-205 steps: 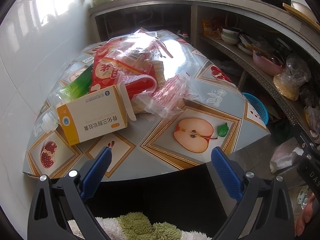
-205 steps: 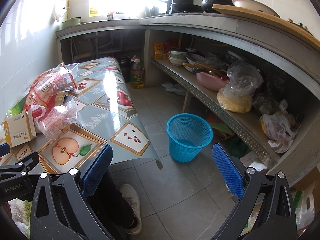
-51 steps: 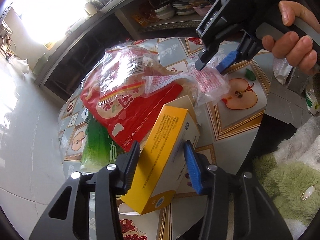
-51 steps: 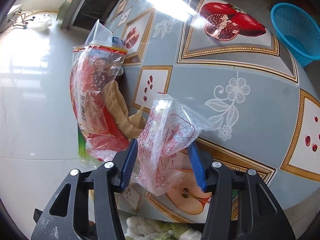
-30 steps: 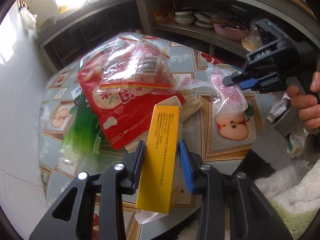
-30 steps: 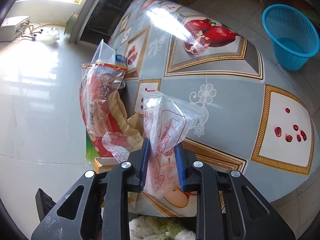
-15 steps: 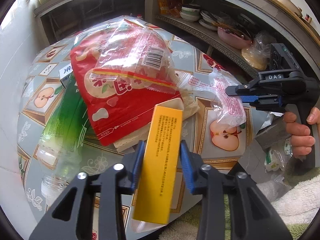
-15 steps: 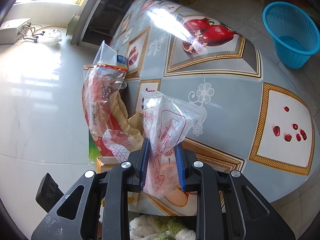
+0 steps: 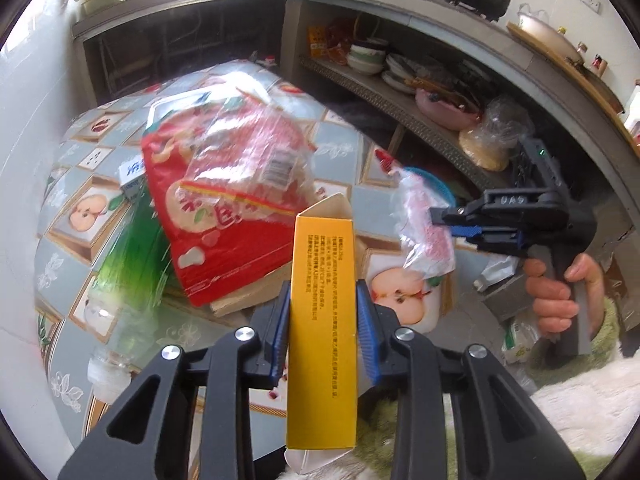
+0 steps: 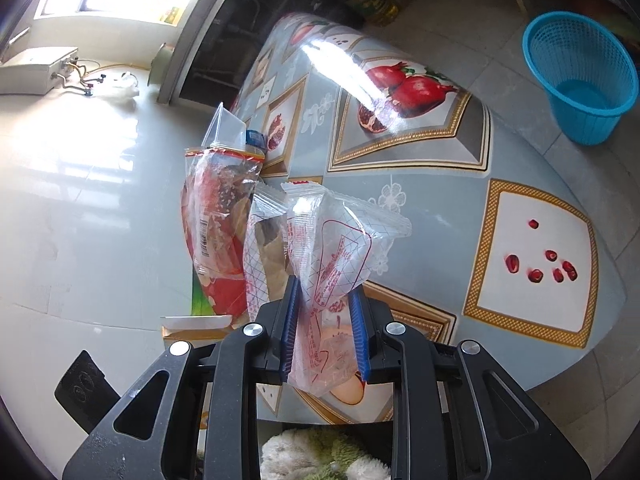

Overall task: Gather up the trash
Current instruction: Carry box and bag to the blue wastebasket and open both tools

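My left gripper (image 9: 322, 336) is shut on a yellow cardboard box (image 9: 322, 312) and holds it upright above the table's near edge. My right gripper (image 10: 324, 332) is shut on a clear plastic wrapper with red print (image 10: 332, 256), lifted off the table; this wrapper (image 9: 424, 228) and the right gripper (image 9: 460, 224) also show in the left wrist view. A red snack bag (image 9: 224, 200) and a green plastic bottle (image 9: 128, 260) lie on the table. The red bag (image 10: 212, 236) shows in the right wrist view too.
The table has a fruit-pattern cloth (image 10: 440, 200). A blue mesh waste basket (image 10: 580, 80) stands on the floor beyond the table's right side. Shelves with bowls and bags (image 9: 420, 84) run along the right. A small blue-white carton (image 9: 132, 180) lies behind the red bag.
Both grippers have risen a little with their loads. The yellow box is now more upright and the wrapper hangs clear of the table.
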`<action>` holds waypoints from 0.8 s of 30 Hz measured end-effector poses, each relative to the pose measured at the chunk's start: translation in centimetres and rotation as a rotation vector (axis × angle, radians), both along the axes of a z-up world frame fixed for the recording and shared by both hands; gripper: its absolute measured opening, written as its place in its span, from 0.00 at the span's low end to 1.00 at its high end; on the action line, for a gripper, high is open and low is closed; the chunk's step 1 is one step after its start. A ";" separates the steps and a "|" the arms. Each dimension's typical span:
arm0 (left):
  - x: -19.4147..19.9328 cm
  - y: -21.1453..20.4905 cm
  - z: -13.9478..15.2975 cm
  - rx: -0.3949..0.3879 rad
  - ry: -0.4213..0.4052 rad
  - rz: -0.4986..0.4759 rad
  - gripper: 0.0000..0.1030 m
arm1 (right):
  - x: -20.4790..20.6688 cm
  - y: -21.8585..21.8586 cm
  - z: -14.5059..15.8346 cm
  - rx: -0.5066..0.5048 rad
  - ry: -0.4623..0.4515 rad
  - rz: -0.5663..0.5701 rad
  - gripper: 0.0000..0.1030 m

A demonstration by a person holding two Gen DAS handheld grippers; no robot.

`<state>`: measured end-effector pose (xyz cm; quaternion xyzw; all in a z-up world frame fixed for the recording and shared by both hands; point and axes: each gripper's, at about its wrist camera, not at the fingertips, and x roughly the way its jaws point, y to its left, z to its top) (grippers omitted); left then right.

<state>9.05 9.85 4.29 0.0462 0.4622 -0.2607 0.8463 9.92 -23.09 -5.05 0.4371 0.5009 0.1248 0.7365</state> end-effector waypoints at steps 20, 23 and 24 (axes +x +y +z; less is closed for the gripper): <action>8.8 -24.3 2.3 -0.029 0.043 -0.349 0.28 | -7.4 -17.3 -0.3 -0.075 -0.072 -0.465 0.22; 11.1 -29.3 0.9 -0.011 0.106 -0.381 0.29 | -7.5 -19.9 -1.8 -0.084 -0.042 -0.538 0.22; 12.0 -31.1 0.1 0.001 0.127 -0.387 0.29 | -7.3 -20.9 -2.5 -0.089 -0.033 -0.560 0.22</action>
